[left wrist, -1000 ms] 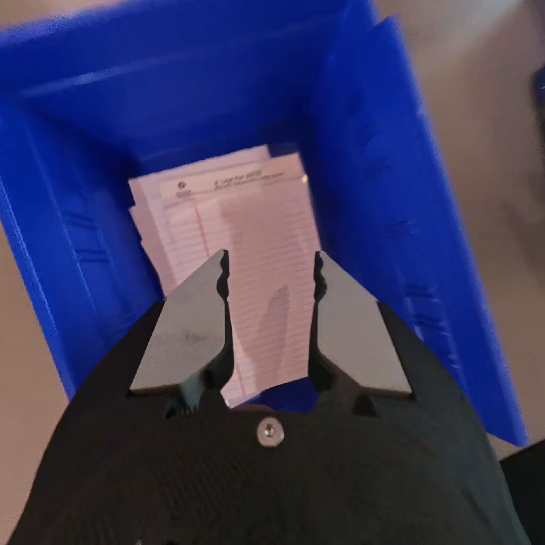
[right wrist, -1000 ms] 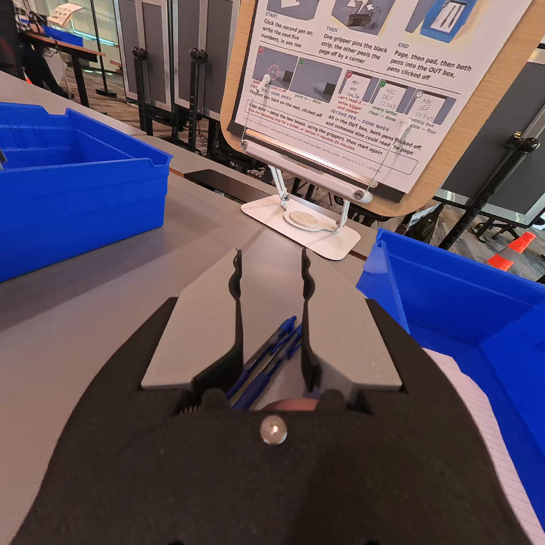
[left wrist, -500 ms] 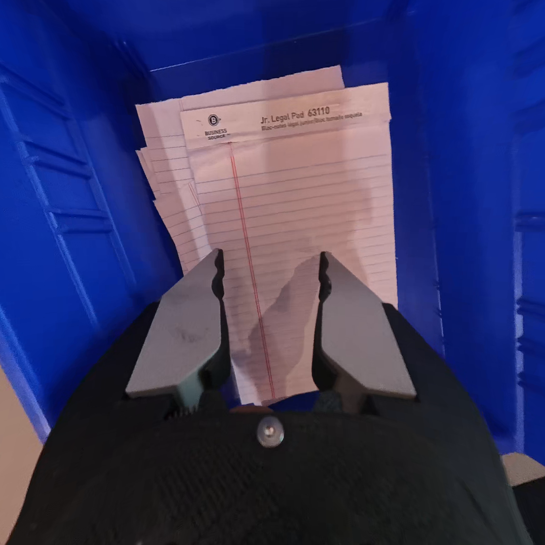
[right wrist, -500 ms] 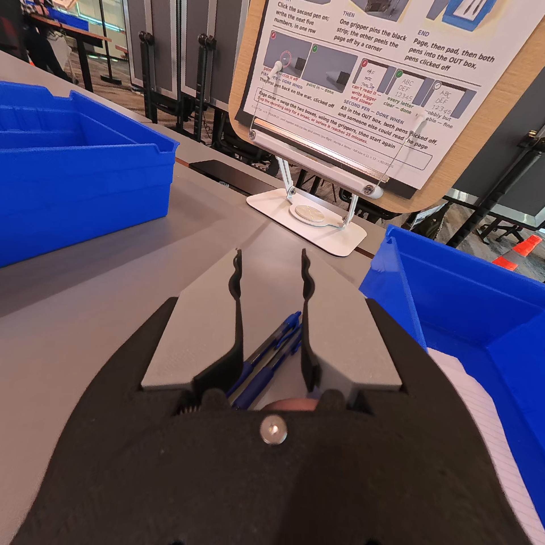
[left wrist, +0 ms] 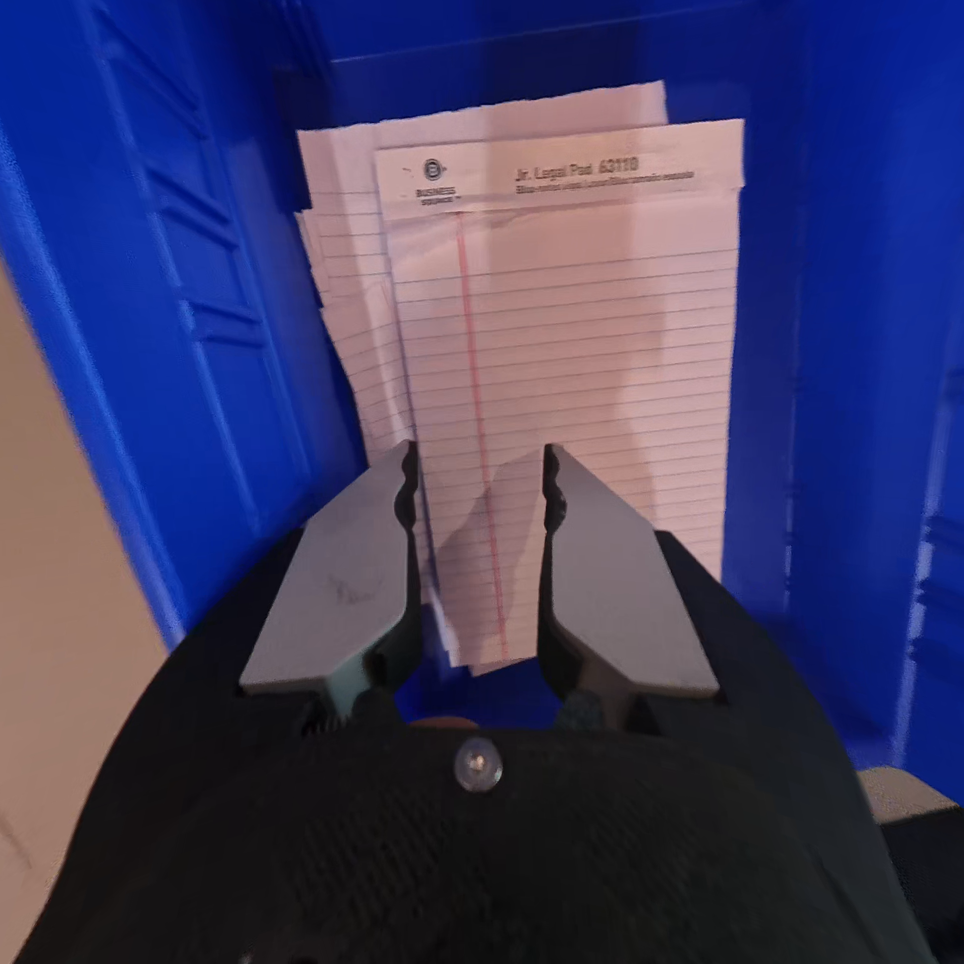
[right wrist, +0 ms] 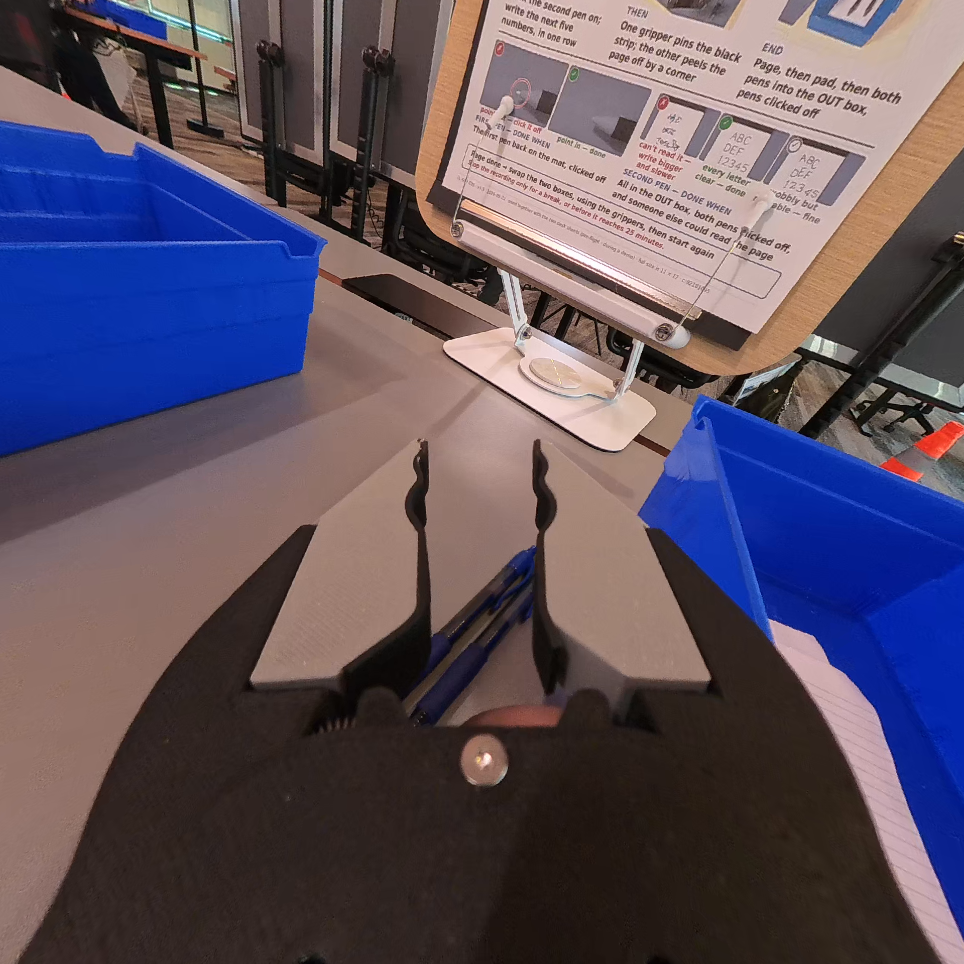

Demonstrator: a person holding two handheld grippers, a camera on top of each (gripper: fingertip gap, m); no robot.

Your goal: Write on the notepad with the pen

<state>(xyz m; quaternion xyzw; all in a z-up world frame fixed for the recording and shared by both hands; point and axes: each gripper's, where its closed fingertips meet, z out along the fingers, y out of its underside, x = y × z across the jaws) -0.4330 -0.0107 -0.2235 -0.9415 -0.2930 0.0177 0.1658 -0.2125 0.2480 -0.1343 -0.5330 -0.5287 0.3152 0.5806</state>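
Lower open, empty left gripper (left wrist: pixel 480 454) over white lined notepad's (left wrist: pixel 563 365) near edge inside blue plastic bin (left wrist: pixel 172 334); pinch squarely. Right gripper (right wrist: pixel 480 454) open, empty above blue pens (right wrist: pixel 480 615).

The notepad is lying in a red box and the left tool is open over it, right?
Almost. The box is blue, not red, as the left wrist view shows. The notepad does lie in it, with the left tool open over it.

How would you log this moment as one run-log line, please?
left gripper: open, over notepad in blue bin | right gripper: open, above two pens on table
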